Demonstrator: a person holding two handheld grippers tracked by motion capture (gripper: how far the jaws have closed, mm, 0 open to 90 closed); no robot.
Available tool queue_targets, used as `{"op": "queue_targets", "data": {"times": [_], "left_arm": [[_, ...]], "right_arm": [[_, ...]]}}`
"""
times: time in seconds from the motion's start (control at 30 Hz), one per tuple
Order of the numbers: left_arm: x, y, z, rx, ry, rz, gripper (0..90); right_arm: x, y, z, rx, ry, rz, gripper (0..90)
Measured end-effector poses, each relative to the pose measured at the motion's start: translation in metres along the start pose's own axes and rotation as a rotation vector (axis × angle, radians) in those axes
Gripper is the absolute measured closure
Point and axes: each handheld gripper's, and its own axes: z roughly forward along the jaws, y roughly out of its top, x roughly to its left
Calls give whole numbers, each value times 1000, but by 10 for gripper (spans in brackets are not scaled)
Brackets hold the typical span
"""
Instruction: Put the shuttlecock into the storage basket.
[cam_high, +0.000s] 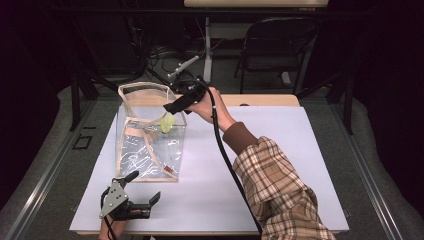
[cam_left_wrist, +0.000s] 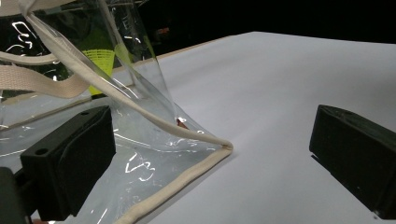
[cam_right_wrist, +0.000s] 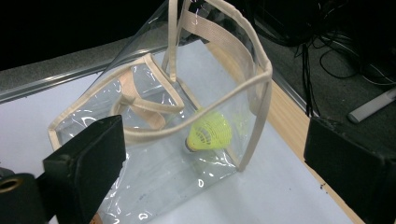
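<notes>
A clear plastic bag (cam_high: 150, 145) with beige trim and straps stands on the left half of the white table (cam_high: 280, 150). A yellow shuttlecock (cam_high: 167, 124) is inside it, near the far right wall, cork end down (cam_right_wrist: 210, 132). My right gripper (cam_high: 172, 107) hovers over the bag's far right top corner, jaws open, nothing between them (cam_right_wrist: 217, 158). My left gripper (cam_high: 142, 187) rests near the table's front left edge, open and empty. The bag's near bottom corner (cam_left_wrist: 140, 154) lies just ahead of its jaws, and the shuttlecock (cam_left_wrist: 100, 60) shows through the plastic.
A wooden strip (cam_high: 260, 100) edges the table's far side. Beyond it on the floor are a black folding chair (cam_high: 280, 45), tangled cables and a grey bar-shaped object (cam_high: 182, 66). The right forearm in a plaid sleeve (cam_high: 280, 190) crosses the table's right half.
</notes>
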Motion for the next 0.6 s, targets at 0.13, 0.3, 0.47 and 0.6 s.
{"op": "queue_targets", "data": {"times": [0.13,0.3,0.47,0.6], "left_arm": [[0,0,0,1,3,0,3],[0,-1,-2,3,4,1,3],[0,-1,-2,3,3,-2,3],[0,-1,-2,1,1,-1,3]], "right_arm": [[-3,-9,-6,-4,-4,4,31],[-5,-18,-13,-8,-13,8,24],[-7,-28,-17,-9,-17,16,15],[-7,-35,-19,-7,-16,18,12]]}}
